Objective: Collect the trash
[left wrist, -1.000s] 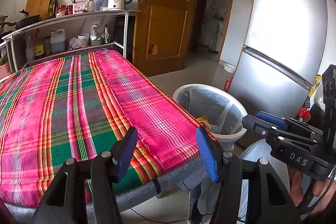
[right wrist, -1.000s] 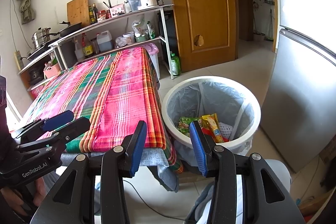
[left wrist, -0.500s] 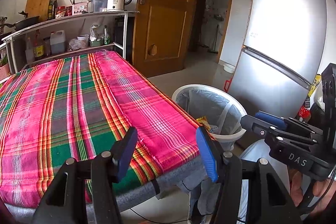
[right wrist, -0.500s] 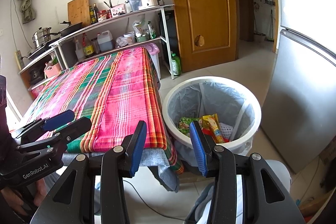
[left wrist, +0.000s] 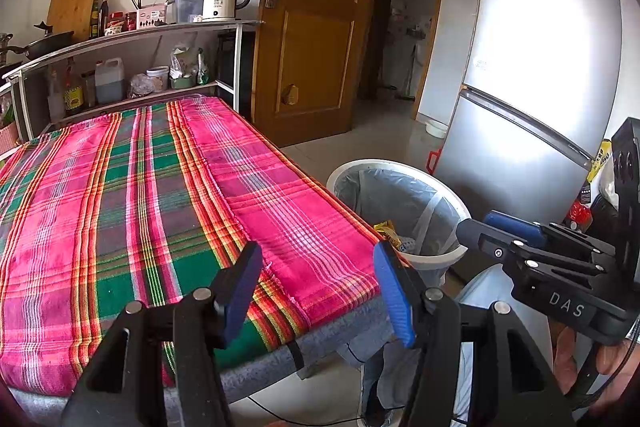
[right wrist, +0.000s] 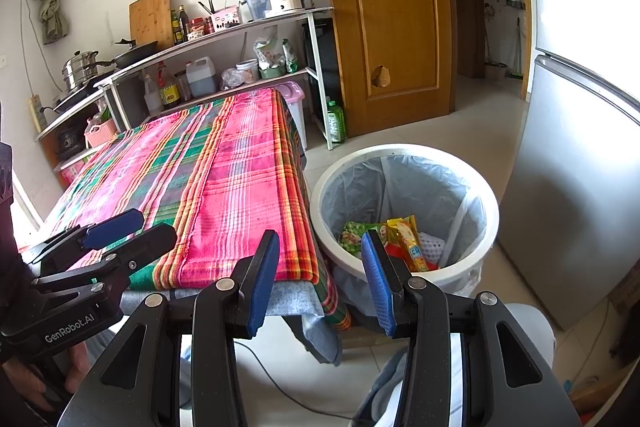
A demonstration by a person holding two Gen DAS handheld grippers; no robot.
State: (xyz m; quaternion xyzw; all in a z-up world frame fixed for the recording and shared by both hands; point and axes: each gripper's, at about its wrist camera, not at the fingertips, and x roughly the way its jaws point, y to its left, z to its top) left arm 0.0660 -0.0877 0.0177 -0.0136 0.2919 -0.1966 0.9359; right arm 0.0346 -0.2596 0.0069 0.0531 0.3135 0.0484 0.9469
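A white trash bin (right wrist: 404,151) with a grey liner stands on the floor right of the table; it also shows in the left wrist view (left wrist: 400,167). Several snack wrappers (right wrist: 404,239) lie inside it. My right gripper (right wrist: 320,275) is open and empty, held near the table's front right corner, level with the bin's near rim. My left gripper (left wrist: 316,287) is open and empty above the table's front edge. Each gripper shows in the other's view, the left (right wrist: 112,239) and the right (left wrist: 516,235). The plaid cloth on the table (left wrist: 140,195) carries no trash.
A silver fridge (right wrist: 580,167) stands right of the bin. A metal shelf (right wrist: 224,31) with a kettle, bottles and pans runs behind the table. A wooden door (right wrist: 392,19) is at the back. A green bottle (right wrist: 335,121) stands on the floor by the shelf.
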